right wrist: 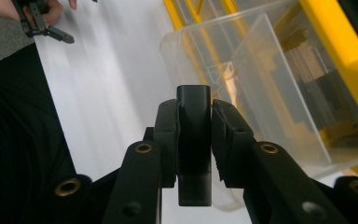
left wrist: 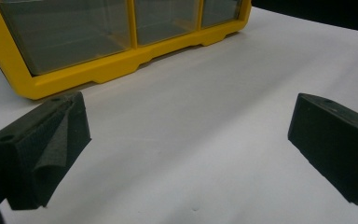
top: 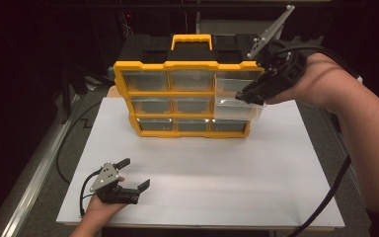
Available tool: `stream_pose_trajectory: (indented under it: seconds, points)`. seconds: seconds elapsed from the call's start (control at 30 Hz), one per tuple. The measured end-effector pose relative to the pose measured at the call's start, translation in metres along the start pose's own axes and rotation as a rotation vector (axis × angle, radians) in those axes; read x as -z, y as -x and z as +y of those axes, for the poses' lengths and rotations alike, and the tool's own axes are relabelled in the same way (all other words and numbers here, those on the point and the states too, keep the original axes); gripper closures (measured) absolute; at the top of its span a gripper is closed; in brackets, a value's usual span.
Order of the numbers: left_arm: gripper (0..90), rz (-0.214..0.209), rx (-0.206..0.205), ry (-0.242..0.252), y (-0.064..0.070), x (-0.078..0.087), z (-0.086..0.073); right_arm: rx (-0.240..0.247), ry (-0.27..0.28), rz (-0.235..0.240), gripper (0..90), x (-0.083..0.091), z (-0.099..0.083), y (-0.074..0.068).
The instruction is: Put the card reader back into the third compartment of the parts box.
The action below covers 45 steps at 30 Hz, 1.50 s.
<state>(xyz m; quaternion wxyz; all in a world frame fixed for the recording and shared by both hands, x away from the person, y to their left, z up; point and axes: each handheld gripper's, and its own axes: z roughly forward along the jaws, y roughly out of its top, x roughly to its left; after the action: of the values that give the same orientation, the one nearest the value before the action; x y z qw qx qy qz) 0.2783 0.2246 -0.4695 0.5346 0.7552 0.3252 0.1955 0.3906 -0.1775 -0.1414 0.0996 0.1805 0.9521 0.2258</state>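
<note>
Organizer: a yellow-framed parts organizer (top: pixel 182 98) with a yellow carry handle stands upright at the far side of the white board (top: pixel 202 182), showing three rows of clear drawers.
Drawer: the clear plastic drawer (top: pixel 237 106) in the middle row, right column, is pulled partly out toward the right gripper; it is transparent, box-shaped, with a rounded front edge.
Black piece: a small black rectangular block (right wrist: pixel 194 140) sits upright between the right gripper's jaws, just in front of the drawer's clear front wall.
Right gripper: the right gripper (top: pixel 254 94) is at the drawer front — its jaws are narrow and clamped on the black piece.
Left gripper: the left gripper (top: pixel 134 173) rests low near the board's front left, jaws spread wide with nothing between them.
Right gripper view: it shows the clamped block and the drawer's inner walls — the high view shows neither clearly.
Left gripper view: it shows the organizer's bottom row of drawers and yellow base from close to the board.
Hands: the right forearm reaches in from the right, wrist raised; the left hand lies low at the front edge.
</note>
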Motion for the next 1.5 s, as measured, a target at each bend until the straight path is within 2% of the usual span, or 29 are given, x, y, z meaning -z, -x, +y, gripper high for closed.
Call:
stream_pose_trajectory:
  seconds: [0.27, 0.73, 1.1, 1.5]
  points:
    - [0.2, -0.003, 0.0, 0.0, 0.0, 0.0, 0.0, 0.004, -0.002, -0.004, 74.5, -0.007, 0.012, 0.007]
    - [0.2, -0.007, -0.002, -0.004, 0.0, 0.0, 0.0, -0.024, -0.005, -0.015, 74.5, -0.013, 0.02, 0.022]
    - [0.2, -0.005, -0.004, -0.01, 0.0, -0.001, 0.0, -0.051, -0.012, -0.027, 74.6, -0.016, 0.021, 0.031]
    - [0.2, -0.005, -0.006, -0.014, 0.0, -0.001, -0.001, -0.058, -0.034, -0.021, 74.5, -0.027, 0.019, 0.034]
